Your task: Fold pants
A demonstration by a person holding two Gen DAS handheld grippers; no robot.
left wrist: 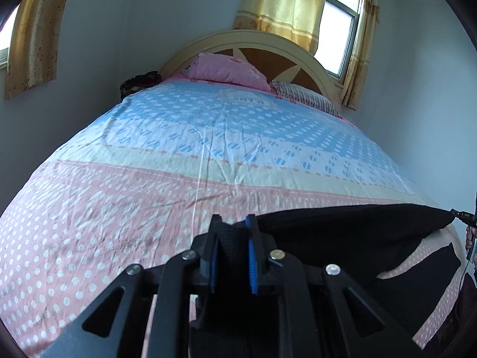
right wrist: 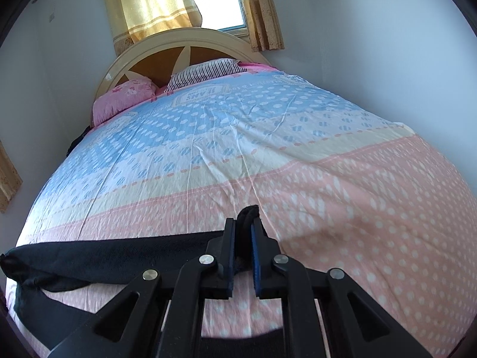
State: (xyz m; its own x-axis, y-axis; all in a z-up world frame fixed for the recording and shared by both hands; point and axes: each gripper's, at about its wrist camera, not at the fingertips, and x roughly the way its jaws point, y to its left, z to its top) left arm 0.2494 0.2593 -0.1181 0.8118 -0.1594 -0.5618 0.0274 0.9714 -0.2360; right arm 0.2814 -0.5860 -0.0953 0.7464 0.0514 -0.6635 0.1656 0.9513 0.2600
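Both grippers I operate, left gripper [left wrist: 234, 226] and right gripper [right wrist: 244, 226], have fingers clamped on the black pants [left wrist: 342, 226], stretched taut between them over the bed's [left wrist: 119, 208] pink near end.

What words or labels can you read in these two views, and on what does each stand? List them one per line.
"JEANS": printed upside down in a framed patch on the bedsheet, near the pillows.
A smaller line beside it in the same patch: too small to read.
The same patch in the left wrist view of the bedsheet: letters too blurred to read surely.
Nothing legible on the pants or grippers.
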